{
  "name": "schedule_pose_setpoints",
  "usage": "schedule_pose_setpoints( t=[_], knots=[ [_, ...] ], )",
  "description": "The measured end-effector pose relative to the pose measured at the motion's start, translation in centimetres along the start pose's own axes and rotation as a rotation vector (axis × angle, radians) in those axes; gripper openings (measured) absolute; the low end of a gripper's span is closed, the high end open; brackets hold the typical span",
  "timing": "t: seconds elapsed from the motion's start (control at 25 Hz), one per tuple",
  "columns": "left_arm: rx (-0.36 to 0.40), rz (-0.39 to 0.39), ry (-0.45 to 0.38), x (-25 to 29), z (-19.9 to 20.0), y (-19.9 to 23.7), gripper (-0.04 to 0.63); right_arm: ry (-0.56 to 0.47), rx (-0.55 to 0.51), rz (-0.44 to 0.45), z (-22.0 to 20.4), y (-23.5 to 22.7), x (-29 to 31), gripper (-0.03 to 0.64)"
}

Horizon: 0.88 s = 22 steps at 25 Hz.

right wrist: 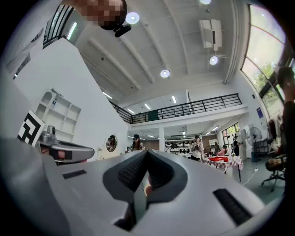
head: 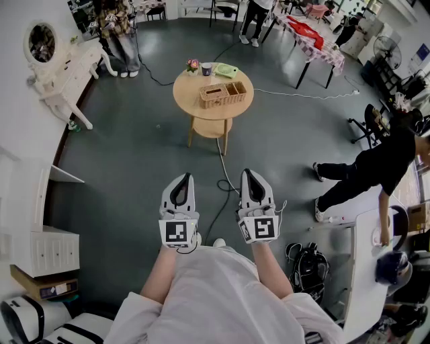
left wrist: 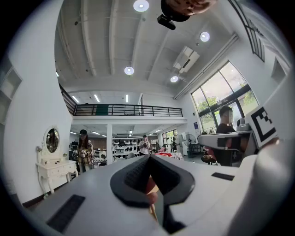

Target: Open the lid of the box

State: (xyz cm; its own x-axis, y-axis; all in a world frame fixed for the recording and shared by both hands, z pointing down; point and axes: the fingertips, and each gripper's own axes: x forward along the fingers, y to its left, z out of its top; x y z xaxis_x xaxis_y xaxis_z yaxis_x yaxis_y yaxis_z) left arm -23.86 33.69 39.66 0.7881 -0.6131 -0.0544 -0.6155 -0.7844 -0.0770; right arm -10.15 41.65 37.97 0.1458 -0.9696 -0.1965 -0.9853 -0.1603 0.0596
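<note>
Left tongs (head: pixel 183 180), right tongs (head: pixel 250 176) closed empty, box (head: pixel 222 94) on table (head: pixel 188 91), bare floor (head: pixel 148 154) between

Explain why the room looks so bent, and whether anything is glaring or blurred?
Head view: the wide lens bows the floor around the round table; light is even, shadows faint. Left gripper view: dark circular border, ceiling lamps blown to white, windows bright. Right gripper view: same dark border; the windows wash out too, and a mosaic patch at the top was added afterwards.
</note>
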Motion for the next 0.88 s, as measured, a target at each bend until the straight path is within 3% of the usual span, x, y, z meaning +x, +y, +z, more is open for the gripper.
schedule_pose_setpoints(
  t=[0.24, 0.48, 0.88],
  knots=[
    [-0.004, 0.003, -0.003, 0.8, 0.4, 0.2, -0.006, -0.008, -0.022, -0.024, 0.7, -1.6, 0.9, -0.016],
    [0.000, 0.000, 0.002, 1.5, 0.2, -0.5, -0.006, -0.035, 0.020, -0.055, 0.6, -2.5, 0.2, -0.015],
    [0.014, 0.031, 0.025, 2.7, 0.0, -2.4, -0.006, -0.010, -0.007, -0.044, -0.7, -5.0, -0.7, -0.015]
  ],
)
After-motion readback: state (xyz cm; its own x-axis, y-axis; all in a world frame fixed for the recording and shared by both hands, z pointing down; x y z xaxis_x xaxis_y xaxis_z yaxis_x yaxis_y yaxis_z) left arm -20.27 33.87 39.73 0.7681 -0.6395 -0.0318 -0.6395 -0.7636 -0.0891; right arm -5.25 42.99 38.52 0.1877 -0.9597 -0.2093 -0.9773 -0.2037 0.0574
